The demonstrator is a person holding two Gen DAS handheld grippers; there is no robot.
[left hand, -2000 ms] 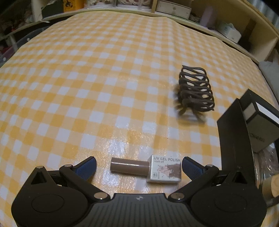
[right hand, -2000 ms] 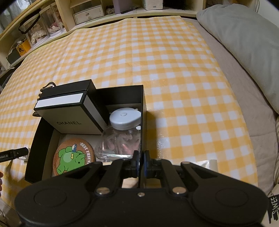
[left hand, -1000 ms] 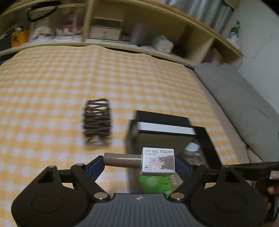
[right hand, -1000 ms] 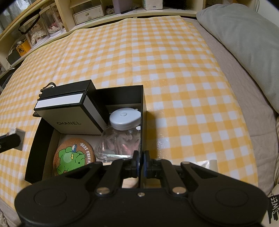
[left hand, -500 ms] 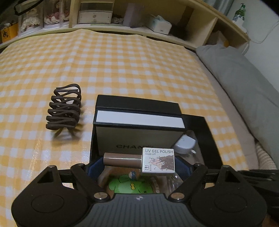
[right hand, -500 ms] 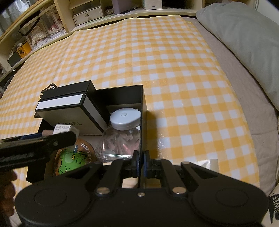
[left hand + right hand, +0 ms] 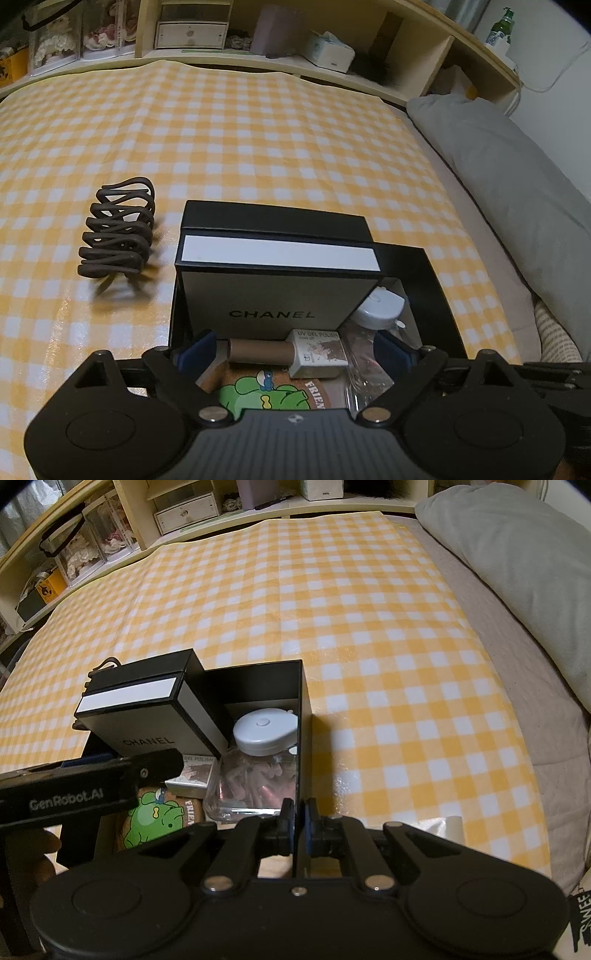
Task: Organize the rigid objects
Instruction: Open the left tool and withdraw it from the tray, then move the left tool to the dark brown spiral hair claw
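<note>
Now the small nail-polish bottle (image 7: pixel 291 352) — brown cylindrical cap, white square body printed "UV GEL POLISH" — lies on its side inside the open black cardboard box (image 7: pixel 428 280), its long axis running crosswise, cap toward the left, just in front of the cream-and-black Chanel carton (image 7: pixel 277 291). Around it the left gripper (image 7: pixel 293 350) is opening, blue pads clear of both ends. Meanwhile the right gripper (image 7: pixel 298 821) is pinched onto the black box's near wall.

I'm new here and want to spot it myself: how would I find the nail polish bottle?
Look on the yellow checked cloth for the open black box. Inside, before the white Chanel box, lies the gel polish bottle: brown cap, white label, left of the clear jar.
</note>
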